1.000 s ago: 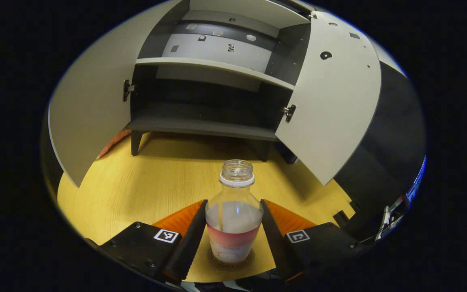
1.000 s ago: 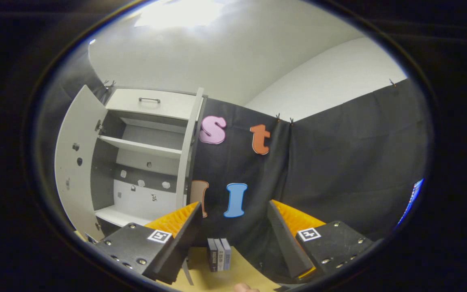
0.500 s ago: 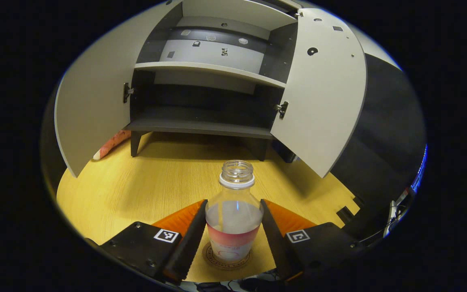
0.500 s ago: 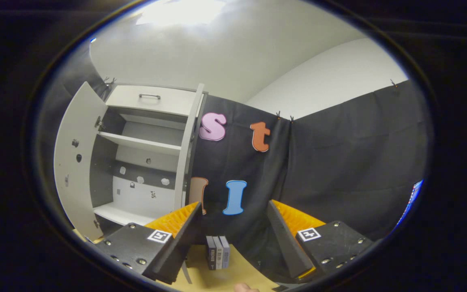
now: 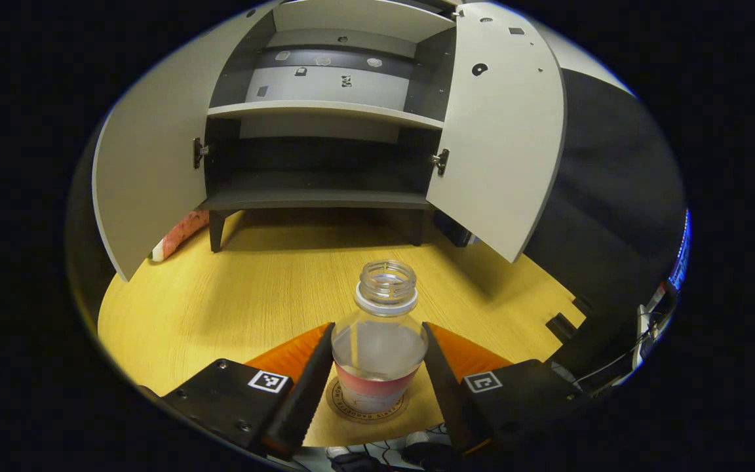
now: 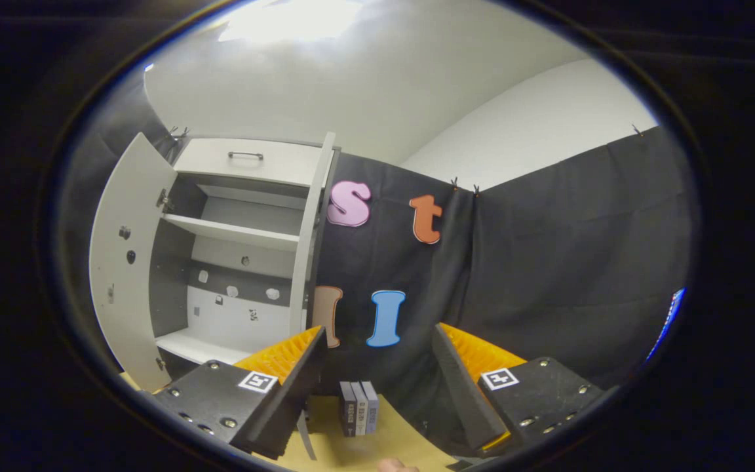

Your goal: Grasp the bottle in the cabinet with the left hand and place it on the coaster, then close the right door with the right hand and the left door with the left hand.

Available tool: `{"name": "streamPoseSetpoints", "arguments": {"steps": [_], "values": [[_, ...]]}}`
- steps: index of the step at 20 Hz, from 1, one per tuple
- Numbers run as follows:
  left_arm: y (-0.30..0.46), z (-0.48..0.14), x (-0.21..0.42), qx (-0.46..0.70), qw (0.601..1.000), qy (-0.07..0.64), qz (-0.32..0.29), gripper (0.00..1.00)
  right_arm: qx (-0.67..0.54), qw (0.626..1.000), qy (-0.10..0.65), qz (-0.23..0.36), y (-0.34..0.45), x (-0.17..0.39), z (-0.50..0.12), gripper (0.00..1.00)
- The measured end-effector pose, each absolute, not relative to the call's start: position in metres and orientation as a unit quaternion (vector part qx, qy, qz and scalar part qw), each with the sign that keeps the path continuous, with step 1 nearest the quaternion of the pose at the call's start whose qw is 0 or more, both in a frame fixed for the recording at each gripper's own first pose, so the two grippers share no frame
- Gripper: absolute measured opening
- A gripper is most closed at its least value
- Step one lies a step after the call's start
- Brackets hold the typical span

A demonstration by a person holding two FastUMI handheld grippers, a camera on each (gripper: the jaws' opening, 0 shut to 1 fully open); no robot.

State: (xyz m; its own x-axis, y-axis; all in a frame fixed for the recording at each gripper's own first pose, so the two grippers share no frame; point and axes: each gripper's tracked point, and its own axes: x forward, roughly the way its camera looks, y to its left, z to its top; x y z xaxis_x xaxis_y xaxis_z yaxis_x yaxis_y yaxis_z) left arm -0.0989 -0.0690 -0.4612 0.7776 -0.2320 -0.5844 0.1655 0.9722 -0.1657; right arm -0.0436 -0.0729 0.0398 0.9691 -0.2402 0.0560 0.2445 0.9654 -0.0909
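I have the bottle (image 5: 380, 341) pinched between the fingers of my left gripper (image 5: 377, 387), standing upright over the coaster (image 5: 366, 403) on the wooden table (image 5: 233, 308), so I judge the placing step nearly done, though I cannot tell whether its base is fully seated. Next I need to spread these fingers and back off without tipping the uncapped bottle, then swing my right gripper (image 6: 377, 387), which is spread and holding nothing, toward the right door (image 5: 495, 131); both it and the left door (image 5: 148, 164) of the cabinet (image 5: 325, 111) stand wide open, with small books (image 6: 360, 408) beside the cabinet
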Motion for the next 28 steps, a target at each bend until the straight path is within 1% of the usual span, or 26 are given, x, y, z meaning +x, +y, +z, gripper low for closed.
{"name": "streamPoseSetpoints", "arguments": {"steps": [2, 3, 5, 6, 9, 10, 13, 14, 17, 19, 23, 26, 28], "values": [[-0.07, -0.461, -0.102, -0.049, 0.939, 0.324, -0.108, 0.82, -0.046, 0.992, -0.02, -0.118, -0.07, -0.039, 0.037, 0.96], [-0.07, -0.461, -0.104, -0.046, 0.937, 0.327, -0.111, 0.84, -0.045, 0.992, -0.018, -0.116, -0.069, -0.038, 0.036, 0.97], [-0.071, -0.461, -0.107, -0.042, 0.934, 0.335, -0.114, 0.82, -0.044, 0.992, -0.017, -0.113, -0.068, -0.035, 0.034, 0.97], [-0.071, -0.461, -0.11, -0.04, 0.933, 0.34, -0.115, 0.82, -0.043, 0.993, -0.017, -0.112, -0.068, -0.032, 0.033, 0.96], [-0.073, -0.463, -0.113, -0.032, 0.927, 0.354, -0.12, 0.84, -0.037, 0.993, -0.014, -0.107, -0.068, -0.027, 0.03, 0.96], [-0.073, -0.461, -0.113, -0.027, 0.927, 0.354, -0.118, 0.85, -0.035, 0.994, -0.012, -0.106, -0.068, -0.026, 0.029, 0.97], [-0.074, -0.455, -0.112, -0.021, 0.929, 0.35, -0.119, 0.85, -0.028, 0.994, -0.01, -0.104, -0.068, -0.021, 0.026, 0.97], [-0.073, -0.451, -0.111, -0.02, 0.93, 0.347, -0.118, 0.85, -0.027, 0.994, -0.009, -0.103, -0.068, -0.021, 0.025, 0.96], [-0.073, -0.432, -0.108, -0.023, 0.937, 0.33, -0.114, 0.84, -0.024, 0.995, -0.008, -0.101, -0.067, -0.017, 0.022, 0.96], [-0.073, -0.41, -0.103, -0.024, 0.943, 0.313, -0.112, 0.85, -0.022, 0.995, -0.006, -0.099, -0.066, -0.014, 0.019, 0.96], [-0.077, -0.334, -0.082, -0.025, 0.963, 0.242, -0.118, 0.84, -0.015, 0.995, -0.002, -0.095, -0.065, -0.008, 0.012, 0.97], [-0.074, -0.26, -0.061, -0.021, 0.979, 0.173, -0.104, 0.84, -0.01, 0.996, 0.002, -0.091, -0.064, -0.002, 0.003, 0.97], [-0.068, -0.198, -0.048, -0.017, 0.988, 0.124, -0.088, 0.84, -0.005, 0.996, 0.008, -0.089, -0.064, 0.003, -0.005, 0.96]]}}
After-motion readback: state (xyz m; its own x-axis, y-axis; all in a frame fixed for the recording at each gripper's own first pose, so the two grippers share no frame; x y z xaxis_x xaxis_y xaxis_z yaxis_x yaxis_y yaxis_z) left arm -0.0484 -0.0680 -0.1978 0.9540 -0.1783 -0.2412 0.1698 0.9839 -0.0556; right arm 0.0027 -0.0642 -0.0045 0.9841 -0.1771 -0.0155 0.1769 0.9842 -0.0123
